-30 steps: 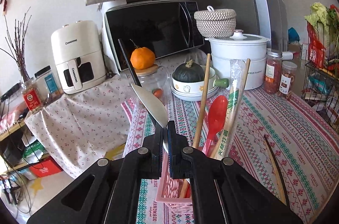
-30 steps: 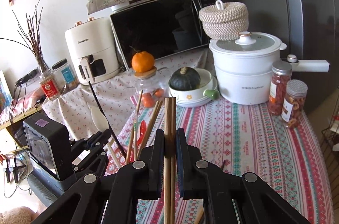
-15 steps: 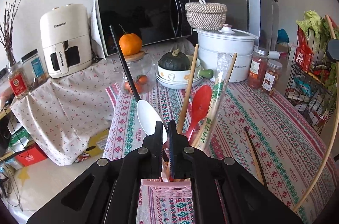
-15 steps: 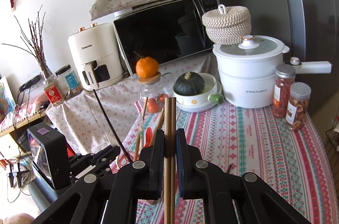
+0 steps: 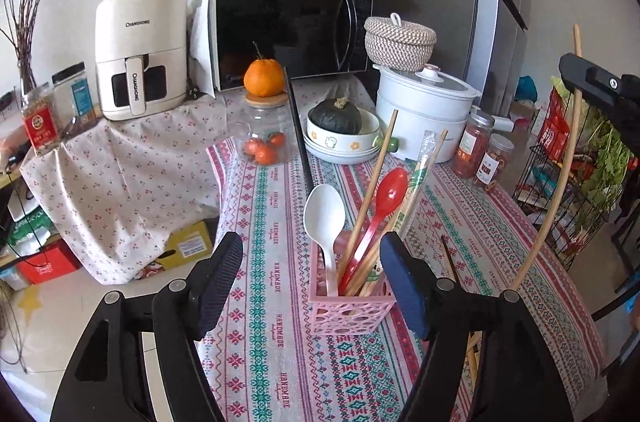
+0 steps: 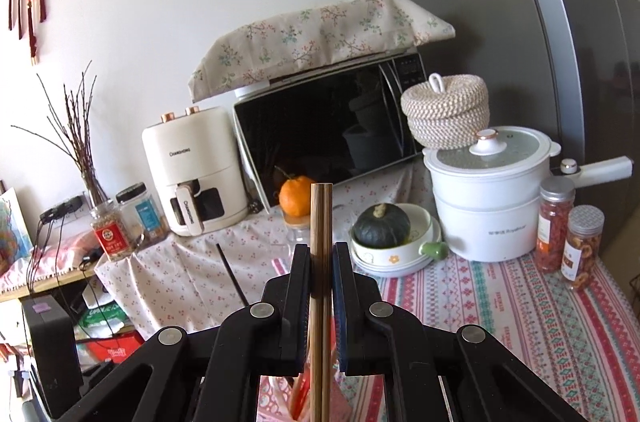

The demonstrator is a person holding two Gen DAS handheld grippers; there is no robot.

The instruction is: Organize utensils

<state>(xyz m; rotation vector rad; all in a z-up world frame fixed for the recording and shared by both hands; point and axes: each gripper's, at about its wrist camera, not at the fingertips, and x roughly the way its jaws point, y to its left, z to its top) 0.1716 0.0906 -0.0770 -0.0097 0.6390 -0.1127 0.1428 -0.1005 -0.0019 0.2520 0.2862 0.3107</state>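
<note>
Patterned tablecloth (image 5: 280,362) bears a pink basket (image 5: 348,314); left tool (image 5: 312,278) opening empty, right tool (image 6: 321,286) clamps chopsticks (image 6: 321,222).

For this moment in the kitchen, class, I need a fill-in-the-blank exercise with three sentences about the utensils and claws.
1. The white spoon stands in the ____ basket.
2. The right claw is shut on a pair of ____.
3. In the basket, the spoon beside the white one is ____.

Missing words: pink; chopsticks; red
</note>
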